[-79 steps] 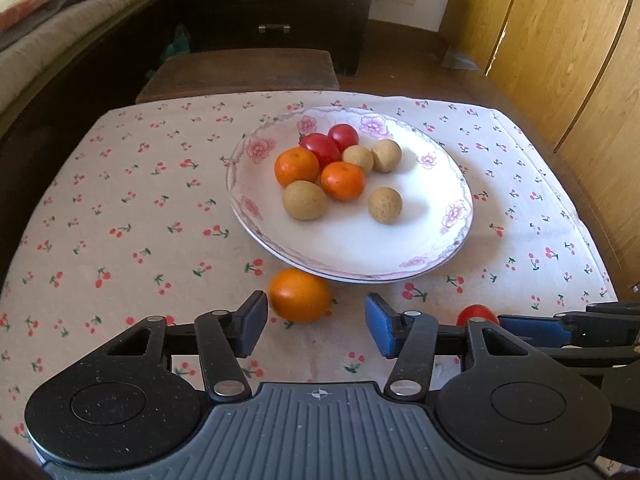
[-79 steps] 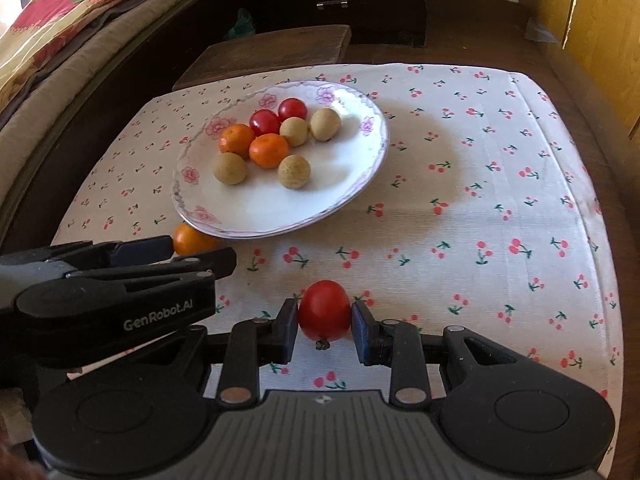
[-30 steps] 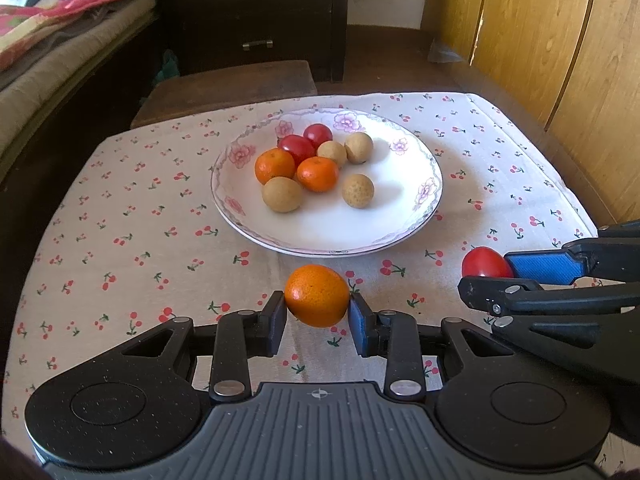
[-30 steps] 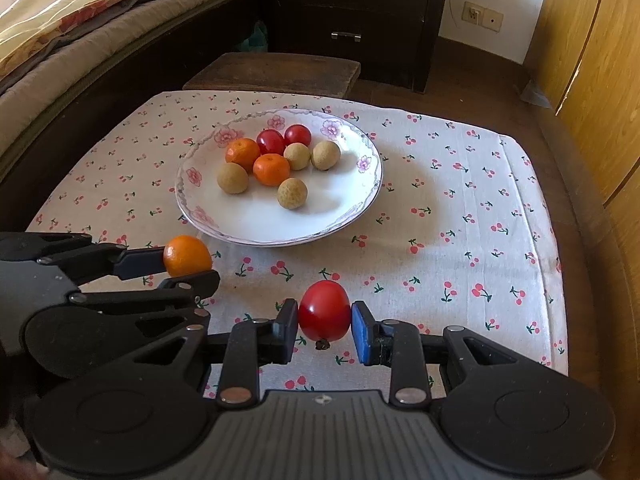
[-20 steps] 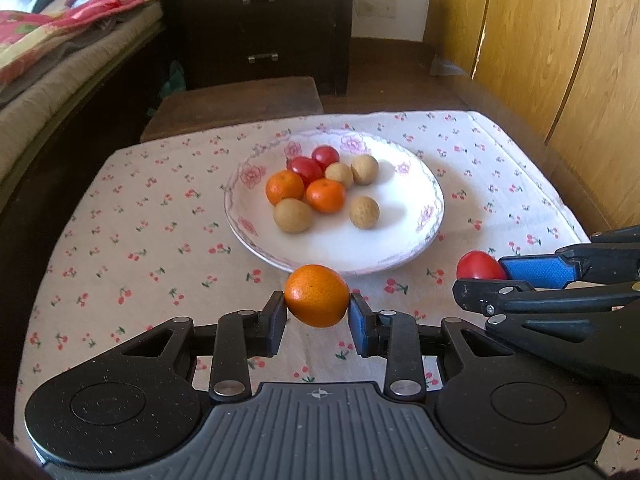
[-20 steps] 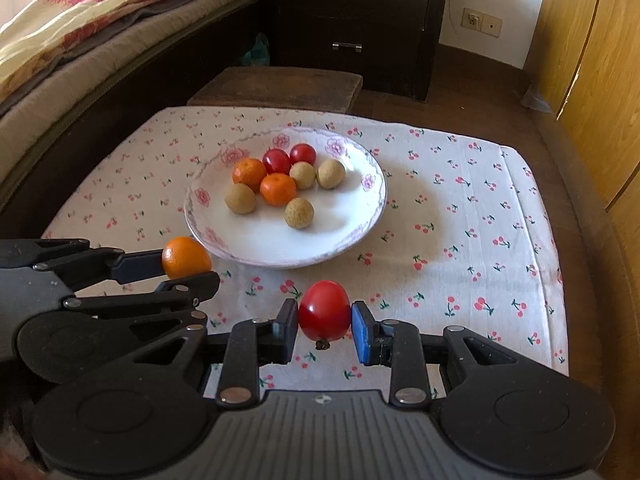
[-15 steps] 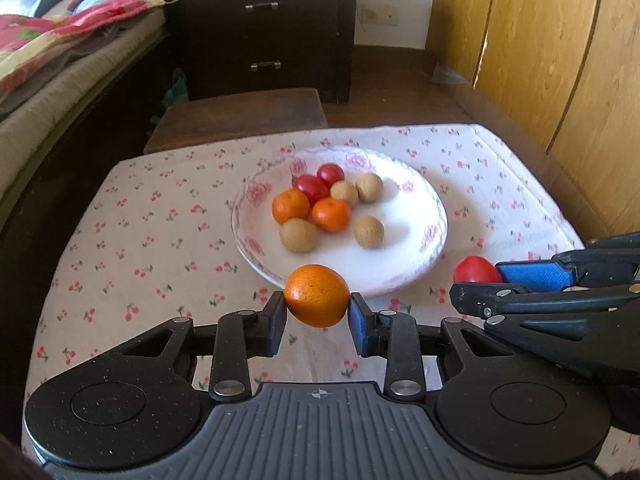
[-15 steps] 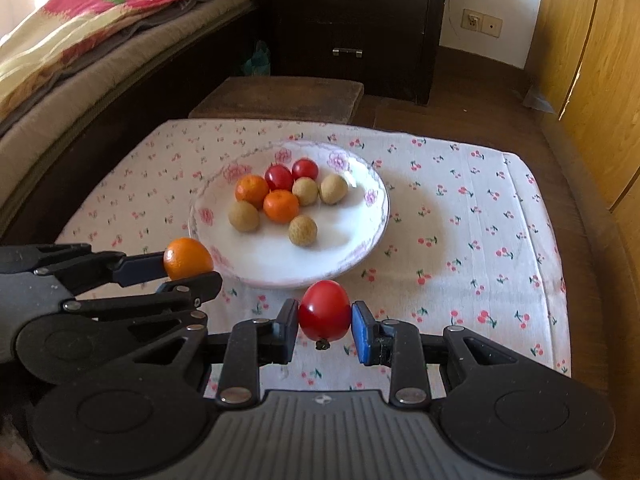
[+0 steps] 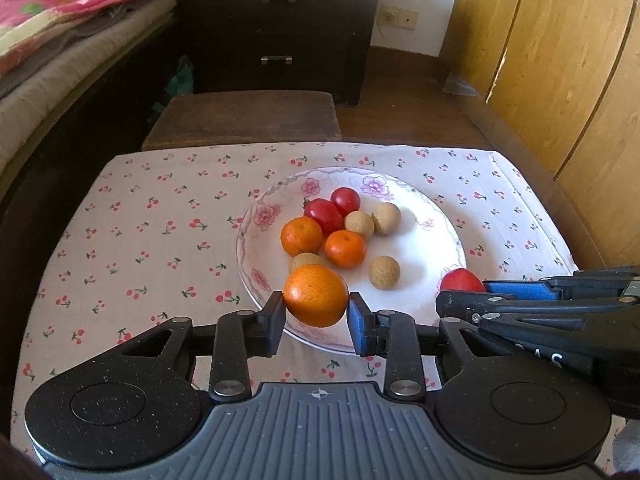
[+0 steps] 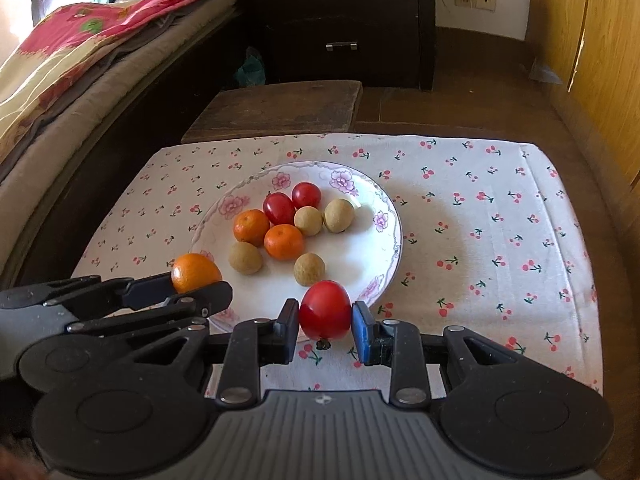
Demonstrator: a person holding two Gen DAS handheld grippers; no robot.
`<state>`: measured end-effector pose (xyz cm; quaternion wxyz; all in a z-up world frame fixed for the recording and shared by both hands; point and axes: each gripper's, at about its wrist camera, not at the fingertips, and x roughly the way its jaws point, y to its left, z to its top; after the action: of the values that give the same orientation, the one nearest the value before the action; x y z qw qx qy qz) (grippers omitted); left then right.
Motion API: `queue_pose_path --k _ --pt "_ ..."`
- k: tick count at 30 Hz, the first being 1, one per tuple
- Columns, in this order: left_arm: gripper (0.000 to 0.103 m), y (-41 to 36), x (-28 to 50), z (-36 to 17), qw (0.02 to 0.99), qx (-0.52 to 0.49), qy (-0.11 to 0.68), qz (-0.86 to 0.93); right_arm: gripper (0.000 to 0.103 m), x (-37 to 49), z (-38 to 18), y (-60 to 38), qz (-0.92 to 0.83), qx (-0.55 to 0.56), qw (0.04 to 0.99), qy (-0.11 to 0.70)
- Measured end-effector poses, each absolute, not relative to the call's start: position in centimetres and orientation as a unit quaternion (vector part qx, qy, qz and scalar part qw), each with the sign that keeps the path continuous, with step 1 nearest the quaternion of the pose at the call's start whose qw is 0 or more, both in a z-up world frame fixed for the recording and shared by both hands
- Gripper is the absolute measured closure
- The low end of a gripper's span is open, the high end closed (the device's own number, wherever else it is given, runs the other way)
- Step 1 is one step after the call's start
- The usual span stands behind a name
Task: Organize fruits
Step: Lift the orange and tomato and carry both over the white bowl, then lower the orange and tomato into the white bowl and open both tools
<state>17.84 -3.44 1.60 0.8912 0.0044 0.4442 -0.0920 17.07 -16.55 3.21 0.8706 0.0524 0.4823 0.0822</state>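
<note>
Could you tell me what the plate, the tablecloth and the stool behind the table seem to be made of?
Plate: probably glazed ceramic; glossy white with printed pink flowers and a thin rim line.
Tablecloth: woven fabric, matte; cherry print, soft edges draping over the table.
Stool: dark wood, dull and worn; grain and scuffs show on its top.

The plate sits mid-tablecloth, stool behind it.
</note>
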Motion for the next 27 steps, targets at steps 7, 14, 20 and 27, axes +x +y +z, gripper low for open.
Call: queue_pose_path --k 7,14,20,27 --pt "0.063 -3.2 18.9 1.2 0.889 0.003 0.451 -0.082 0.072 18.2 2.6 -16.3 0.078 0.054 0.868 0.487" --pt "0.063 -3.1 19.0 1.0 0.888 0.002 0.453 -0.077 0.071 18.5 2.4 -16.2 0.077 0.061 0.869 0.484" --pt "0.062 -3.1 19.0 1.0 0.888 0.000 0.454 -0.078 0.071 18.4 2.4 -16.3 0.075 0.063 0.869 0.484" --pt "0.062 -2.9 18.9 1.2 0.889 -0.007 0.450 -0.078 0.071 18.5 2.7 -16.5 0.072 0.068 0.872 0.479"
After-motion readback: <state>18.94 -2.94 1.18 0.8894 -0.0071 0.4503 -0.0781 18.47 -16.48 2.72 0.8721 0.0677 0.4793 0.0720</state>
